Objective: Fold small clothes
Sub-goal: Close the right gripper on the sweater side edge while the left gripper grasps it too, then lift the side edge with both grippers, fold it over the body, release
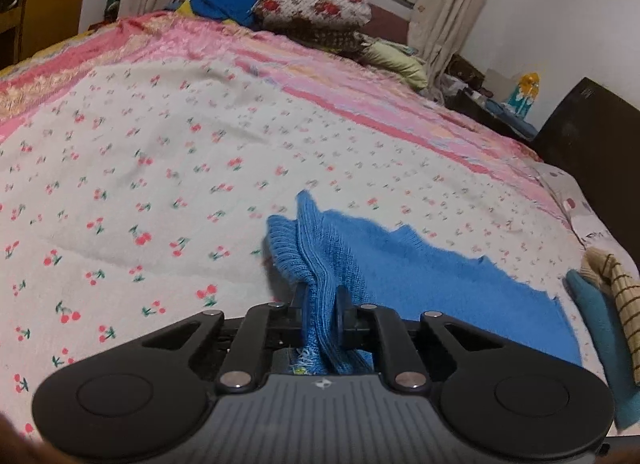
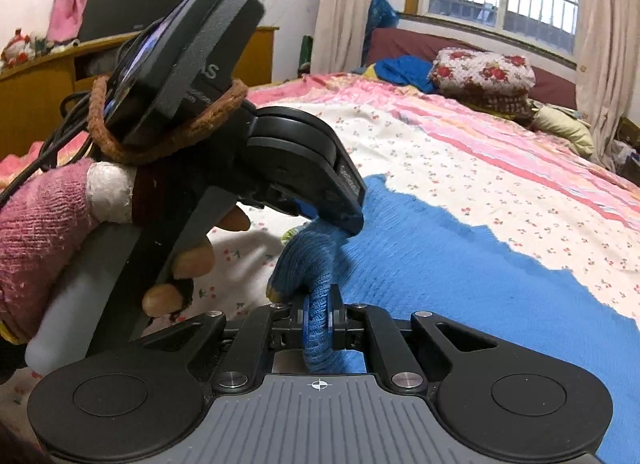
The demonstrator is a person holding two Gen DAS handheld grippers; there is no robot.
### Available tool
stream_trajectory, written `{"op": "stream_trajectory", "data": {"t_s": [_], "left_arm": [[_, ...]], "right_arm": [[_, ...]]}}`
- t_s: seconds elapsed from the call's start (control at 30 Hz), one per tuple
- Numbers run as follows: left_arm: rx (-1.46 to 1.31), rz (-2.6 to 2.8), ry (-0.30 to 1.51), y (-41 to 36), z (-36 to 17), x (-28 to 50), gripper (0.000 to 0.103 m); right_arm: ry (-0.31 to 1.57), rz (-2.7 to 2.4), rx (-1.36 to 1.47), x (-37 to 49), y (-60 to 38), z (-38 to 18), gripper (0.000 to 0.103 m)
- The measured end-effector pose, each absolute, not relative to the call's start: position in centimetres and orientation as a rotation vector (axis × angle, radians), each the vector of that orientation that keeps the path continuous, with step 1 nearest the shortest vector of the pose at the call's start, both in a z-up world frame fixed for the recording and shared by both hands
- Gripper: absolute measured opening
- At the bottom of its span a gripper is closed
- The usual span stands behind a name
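Note:
A small blue knit garment point(image 1: 440, 288) lies spread on the cherry-print bedsheet point(image 1: 160, 184). My left gripper point(image 1: 322, 300) is shut on a bunched edge of the blue garment, which sticks up between its fingers. My right gripper point(image 2: 319, 316) is shut on another bunched part of the same garment point(image 2: 480, 272). In the right wrist view the left gripper point(image 2: 340, 220), held by a hand in a pink sleeve, pinches the cloth just ahead of my right fingers. The two grips are close together.
A beige striped cloth point(image 1: 616, 288) on a teal piece lies at the right edge of the bed. Folded quilts point(image 1: 316, 8) and pillows are at the bed's far end under the window. A wooden cabinet point(image 2: 48, 84) stands to the left, and a dark board point(image 1: 592, 136) to the right.

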State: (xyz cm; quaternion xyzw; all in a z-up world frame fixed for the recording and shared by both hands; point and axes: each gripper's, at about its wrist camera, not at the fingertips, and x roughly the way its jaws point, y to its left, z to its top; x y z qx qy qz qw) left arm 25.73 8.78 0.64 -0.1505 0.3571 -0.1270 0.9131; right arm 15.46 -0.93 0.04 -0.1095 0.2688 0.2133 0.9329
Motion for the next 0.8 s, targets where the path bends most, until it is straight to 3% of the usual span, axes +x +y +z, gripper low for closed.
{"op": "stream_trajectory", "data": {"t_s": [0.8], "left_arm": [[-0.119,-0.495,0.661,-9.1,7.7,24.2,0.018]], "right_arm": [[0.459,0.219,0.04,11.5,-16.3,4.4,0.004]]}}
